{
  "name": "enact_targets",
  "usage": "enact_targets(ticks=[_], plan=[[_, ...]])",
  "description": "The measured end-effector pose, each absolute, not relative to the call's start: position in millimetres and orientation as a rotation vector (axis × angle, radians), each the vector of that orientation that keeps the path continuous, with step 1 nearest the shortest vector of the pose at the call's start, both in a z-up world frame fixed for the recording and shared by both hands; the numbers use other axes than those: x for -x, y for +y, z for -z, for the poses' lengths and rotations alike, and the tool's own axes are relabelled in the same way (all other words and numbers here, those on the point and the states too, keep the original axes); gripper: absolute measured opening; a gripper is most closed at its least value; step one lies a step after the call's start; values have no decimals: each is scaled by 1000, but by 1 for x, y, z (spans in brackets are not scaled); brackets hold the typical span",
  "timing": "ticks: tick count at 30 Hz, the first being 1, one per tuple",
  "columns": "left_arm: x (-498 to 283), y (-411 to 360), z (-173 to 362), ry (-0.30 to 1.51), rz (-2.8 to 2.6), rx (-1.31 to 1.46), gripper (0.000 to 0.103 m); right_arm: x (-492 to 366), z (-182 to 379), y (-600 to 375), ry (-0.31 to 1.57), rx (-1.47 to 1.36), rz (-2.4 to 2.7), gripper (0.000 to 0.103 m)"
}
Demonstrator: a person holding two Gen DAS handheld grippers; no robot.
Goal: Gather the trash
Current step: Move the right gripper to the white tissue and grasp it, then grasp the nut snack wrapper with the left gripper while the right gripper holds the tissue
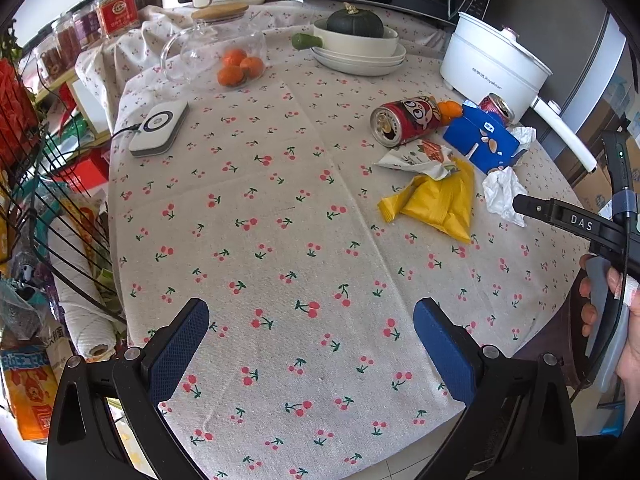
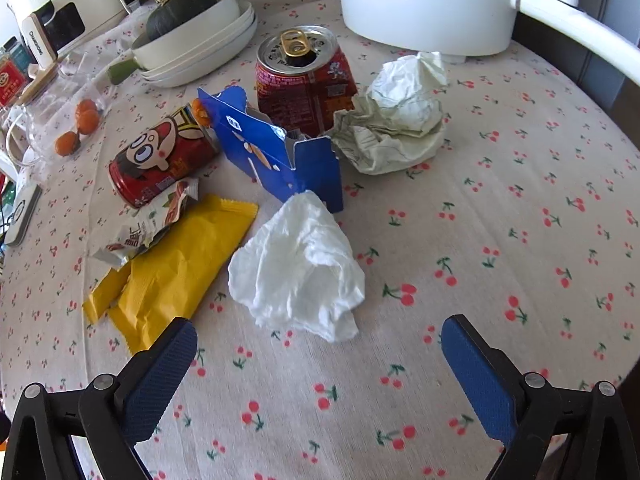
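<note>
Trash lies on the cherry-print tablecloth [image 2: 520, 208]. A crumpled white tissue [image 2: 300, 268] sits just ahead of my open, empty right gripper [image 2: 320, 344]. Behind it stand a torn blue carton [image 2: 280, 152], an upright red can [image 2: 304, 80] and a crumpled greenish paper [image 2: 396, 120]. To the left lie a red can on its side [image 2: 164, 156], a small snack wrapper [image 2: 156, 220] and a yellow wrapper [image 2: 176, 264]. My left gripper [image 1: 312, 332] is open and empty over bare cloth, well short of the yellow wrapper [image 1: 436, 200], the lying can [image 1: 404, 120] and the tissue [image 1: 502, 192].
A white electric pot [image 2: 424, 0] with a long handle stands behind the trash. Stacked plates holding a green squash [image 1: 356, 24], a glass jug with oranges [image 1: 236, 66] and a white scale [image 1: 160, 128] are farther back. A wire rack [image 1: 48, 208] stands left of the table.
</note>
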State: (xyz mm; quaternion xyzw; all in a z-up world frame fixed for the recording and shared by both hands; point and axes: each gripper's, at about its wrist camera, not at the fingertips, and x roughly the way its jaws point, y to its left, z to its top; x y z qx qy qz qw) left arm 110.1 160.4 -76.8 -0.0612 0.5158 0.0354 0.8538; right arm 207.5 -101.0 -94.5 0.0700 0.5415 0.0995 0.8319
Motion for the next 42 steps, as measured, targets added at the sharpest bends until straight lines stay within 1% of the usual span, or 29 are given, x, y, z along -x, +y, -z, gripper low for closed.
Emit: enact_targets(ticks=[5,8,9,10,11,13,14,15,16,18,21,28,34,36,38,39,40,41,42], plan=[[-123,161,81,1083,-88,108,103,-221,107,-80,1133,-87,-219,94],[-132,153,83,1082,-79,93,103,-226,114,-73,1136,-36,-212,86],[-135,150,84,1083,-72,91,103,-227,116,-72,1137,-21,-205,79],[-139,145,84,1084,-64,89,103,-229,118,-72,1139,-11,-197,68],[-142,141,85,1084,-57,88,103,-229,118,-73,1136,-2,-190,65],[-150,130,84,1081,-41,84,103,-231,117,-75,1129,7,-191,50],[-155,125,83,1075,-42,81,103,-232,116,-79,1128,2,-197,45],[-159,120,82,1067,-40,85,103,-232,115,-81,1129,-7,-206,37],[-164,115,82,1063,-33,93,103,-232,114,-85,1134,-13,-215,27],[-173,105,82,1060,-13,115,103,-230,111,-93,1138,-21,-223,19],[-196,91,83,1073,40,105,103,-224,106,-109,1148,-52,-228,18],[-261,67,89,1114,124,-32,103,-215,90,-168,1159,-172,-218,18],[-295,76,113,1176,146,22,101,-212,83,-199,1158,-192,-205,18],[-297,78,122,1188,150,55,98,-212,85,-204,1164,-197,-204,18],[-297,82,126,1182,157,100,89,-211,86,-205,1170,-200,-202,18],[-295,84,127,1167,160,121,88,-211,86,-205,1172,-200,-202,18],[-293,84,126,1146,160,131,83,-210,86,-206,1173,-199,-203,18],[-291,83,123,1127,164,133,74,-210,86,-205,1174,-197,-206,18],[-288,82,121,1115,165,130,72,-209,85,-203,1174,-193,-209,18]])
